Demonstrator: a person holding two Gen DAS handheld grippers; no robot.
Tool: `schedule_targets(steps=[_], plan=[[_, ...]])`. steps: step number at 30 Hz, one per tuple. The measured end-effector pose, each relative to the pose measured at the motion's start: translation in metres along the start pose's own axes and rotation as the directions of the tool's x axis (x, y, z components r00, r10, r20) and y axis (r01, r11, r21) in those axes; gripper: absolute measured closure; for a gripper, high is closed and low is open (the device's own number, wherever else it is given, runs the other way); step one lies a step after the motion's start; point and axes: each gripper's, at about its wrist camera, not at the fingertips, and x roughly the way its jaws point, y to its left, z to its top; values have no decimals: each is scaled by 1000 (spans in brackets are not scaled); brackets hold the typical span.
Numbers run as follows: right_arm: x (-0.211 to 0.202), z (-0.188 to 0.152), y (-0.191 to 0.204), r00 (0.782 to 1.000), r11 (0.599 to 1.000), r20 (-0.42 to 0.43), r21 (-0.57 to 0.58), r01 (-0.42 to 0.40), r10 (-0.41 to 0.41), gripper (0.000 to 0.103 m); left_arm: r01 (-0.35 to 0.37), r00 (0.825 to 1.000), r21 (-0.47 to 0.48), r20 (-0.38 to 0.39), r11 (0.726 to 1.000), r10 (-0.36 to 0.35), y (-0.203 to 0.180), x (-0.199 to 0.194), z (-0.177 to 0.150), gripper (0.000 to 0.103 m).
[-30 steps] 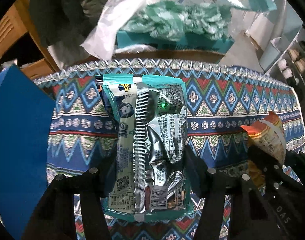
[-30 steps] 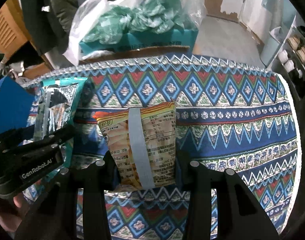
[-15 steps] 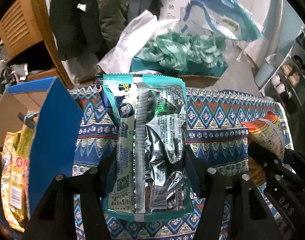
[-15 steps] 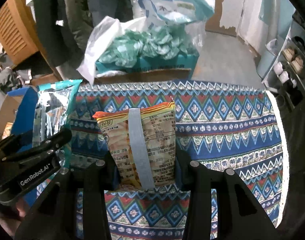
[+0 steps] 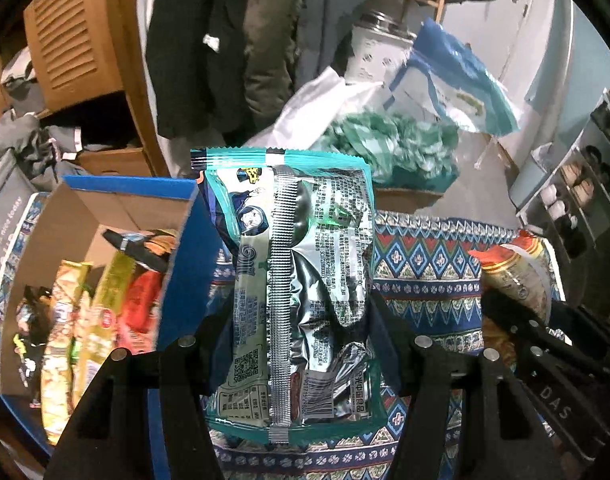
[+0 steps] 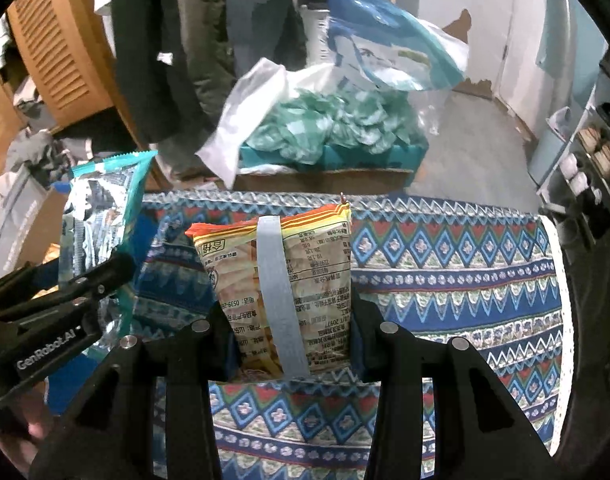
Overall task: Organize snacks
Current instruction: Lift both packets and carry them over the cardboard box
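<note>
My left gripper is shut on a teal and silver snack bag, held upright above the patterned tablecloth. To its left stands a blue cardboard box holding several snack packets. My right gripper is shut on an orange and yellow snack bag, also held above the cloth. That bag shows at the right in the left wrist view. The teal bag and left gripper show at the left in the right wrist view.
Behind the table's far edge sits a teal box of green-wrapped items with white and blue plastic bags. Dark coats hang behind, beside a wooden cabinet. A shoe rack stands at the right.
Both grippers have risen and tilted up with their bags. The blue box's inside and its snacks have come into the left wrist view.
</note>
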Motion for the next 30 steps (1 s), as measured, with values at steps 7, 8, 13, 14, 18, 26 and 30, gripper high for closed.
schedule_targets(steps=[7,8,13,14,18,26,30], plan=[[-8,9,32,999,998,17,-43,-45,45,62,-13,999,-22,42,1000,14,21,-26,4,42],[-8,10,37,999,997,17,-50,-51,52,62,-14,999,-27,44,1000,15,25,-29,5,42],[-8,16,66,995,992,11,-81,-95,96,62,-39,997,-65,58,997,43,56,-43,3,42],[-8,17,72,994,991,8,-88,-105,106,62,-45,997,-75,61,996,50,63,-45,3,42],[-4,19,100,989,982,-11,-118,-149,149,62,-71,995,-114,60,991,78,92,-52,-2,42],[10,19,146,978,964,-61,-168,-205,197,62,-109,992,-196,40,975,119,143,-57,-14,42],[16,17,168,973,955,-83,-192,-228,215,62,-128,990,-227,25,965,138,163,-57,-20,42]])
